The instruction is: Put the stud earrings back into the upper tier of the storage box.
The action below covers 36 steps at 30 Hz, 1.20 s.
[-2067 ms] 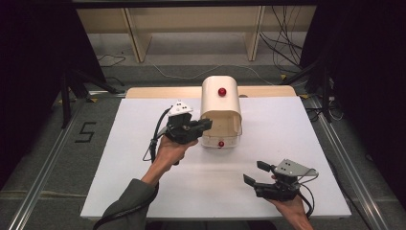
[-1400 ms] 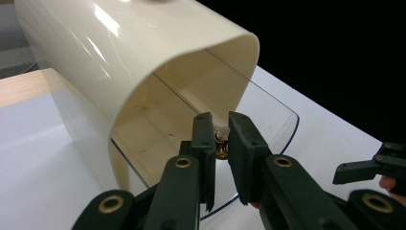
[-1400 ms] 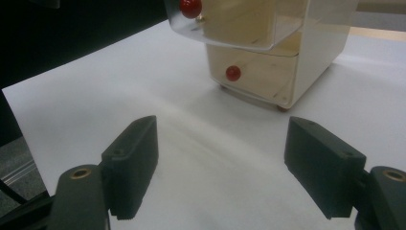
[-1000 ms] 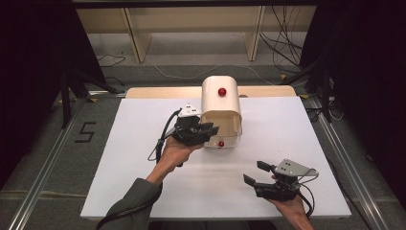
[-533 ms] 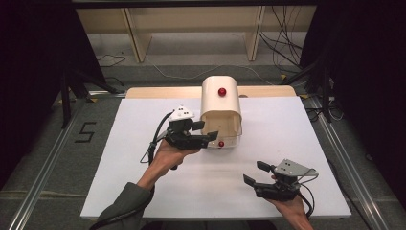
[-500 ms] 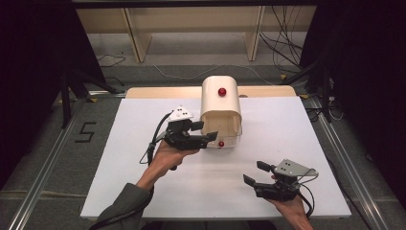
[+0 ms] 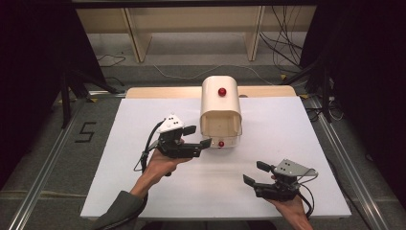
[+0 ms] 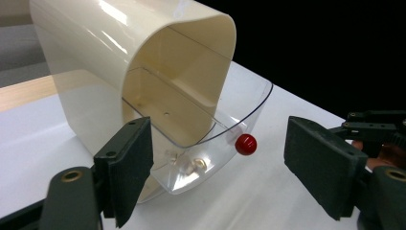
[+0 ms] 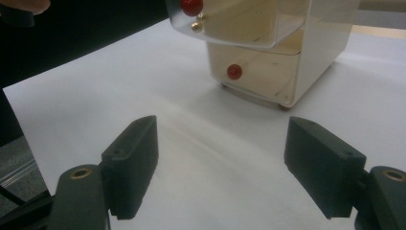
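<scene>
With the left claw [image 7: 198, 135] spread wide beside the clear flap's red knob [image 8: 246, 144], a misjudged close could shove the cream box [image 7: 219, 106], mid-surface toward the far edge, while the right claw [image 7: 254, 174] idles wide.

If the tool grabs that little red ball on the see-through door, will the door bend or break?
Probably it swings rather than breaks: the clear door curves out from the cream box like a hinged flap. It looks thin, so it may flex a bit. The round, shiny red knob could slip between the open left tool's flat pads.
</scene>
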Motion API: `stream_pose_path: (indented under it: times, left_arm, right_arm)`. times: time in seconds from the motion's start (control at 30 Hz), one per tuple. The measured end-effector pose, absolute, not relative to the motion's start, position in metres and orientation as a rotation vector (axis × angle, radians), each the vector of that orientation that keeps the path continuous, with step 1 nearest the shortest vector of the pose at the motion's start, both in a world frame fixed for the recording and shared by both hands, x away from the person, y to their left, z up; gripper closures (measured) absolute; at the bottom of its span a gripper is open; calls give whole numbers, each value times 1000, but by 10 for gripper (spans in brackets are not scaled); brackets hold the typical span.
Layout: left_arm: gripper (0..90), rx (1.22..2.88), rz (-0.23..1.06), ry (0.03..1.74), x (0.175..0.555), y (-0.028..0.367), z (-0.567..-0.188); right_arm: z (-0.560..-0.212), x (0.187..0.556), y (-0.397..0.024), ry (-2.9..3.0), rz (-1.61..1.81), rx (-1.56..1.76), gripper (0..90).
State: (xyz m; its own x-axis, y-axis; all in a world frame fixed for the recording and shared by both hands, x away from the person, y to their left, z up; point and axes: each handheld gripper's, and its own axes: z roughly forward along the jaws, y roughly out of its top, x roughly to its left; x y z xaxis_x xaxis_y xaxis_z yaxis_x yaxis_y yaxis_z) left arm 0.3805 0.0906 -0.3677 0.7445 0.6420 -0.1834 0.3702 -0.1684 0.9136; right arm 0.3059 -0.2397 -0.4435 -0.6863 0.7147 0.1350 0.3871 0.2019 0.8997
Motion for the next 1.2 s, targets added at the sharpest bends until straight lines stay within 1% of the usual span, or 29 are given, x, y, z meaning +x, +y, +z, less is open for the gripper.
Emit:
stream_pose_path:
  times: [0.8,1.2]
  left_arm:
    - [179,1769,321,783,360,115,-392]
    - [171,1777,353,798,349,128,-406]
  right_arm:
    - [-443,305,-239,2180,1483,1031,281]
    - [-443,305,-238,2187,1484,1019,281]
